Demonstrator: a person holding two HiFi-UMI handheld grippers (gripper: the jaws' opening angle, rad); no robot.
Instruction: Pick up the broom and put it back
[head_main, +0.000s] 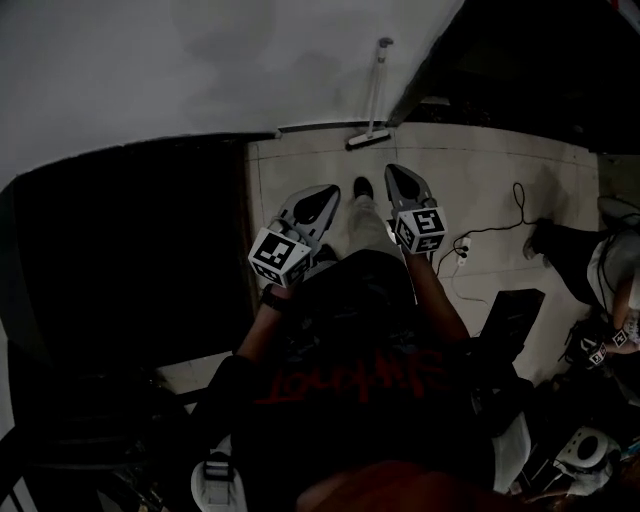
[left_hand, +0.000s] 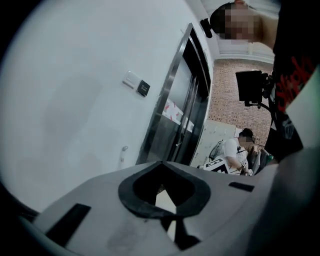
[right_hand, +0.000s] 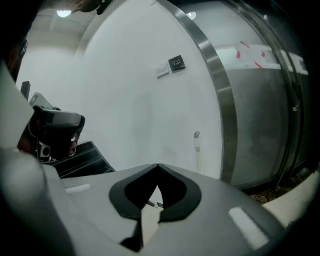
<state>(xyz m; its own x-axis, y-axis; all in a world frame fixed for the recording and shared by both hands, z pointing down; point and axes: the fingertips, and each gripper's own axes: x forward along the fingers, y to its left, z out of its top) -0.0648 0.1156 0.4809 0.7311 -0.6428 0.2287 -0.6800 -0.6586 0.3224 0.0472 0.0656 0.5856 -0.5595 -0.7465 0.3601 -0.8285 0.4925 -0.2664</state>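
Observation:
The broom (head_main: 374, 100) leans upright against the white wall, its dark head (head_main: 368, 140) on the tiled floor. Its pale handle top shows in the left gripper view (left_hand: 122, 156) and in the right gripper view (right_hand: 197, 146), well beyond the jaws. My left gripper (head_main: 330, 192) and right gripper (head_main: 393, 170) are held side by side in front of me, pointing toward the broom and short of it. Both have their jaw tips together with nothing between them, as seen on the left gripper (left_hand: 161, 163) and the right gripper (right_hand: 158, 166).
A dark metal-framed glass door (left_hand: 180, 110) stands beside the broom. A cable and power strip (head_main: 462, 248) and a black board (head_main: 510, 315) lie on the floor at right, near a seated person (head_main: 590, 265). My shoe (head_main: 363, 187) is between the grippers.

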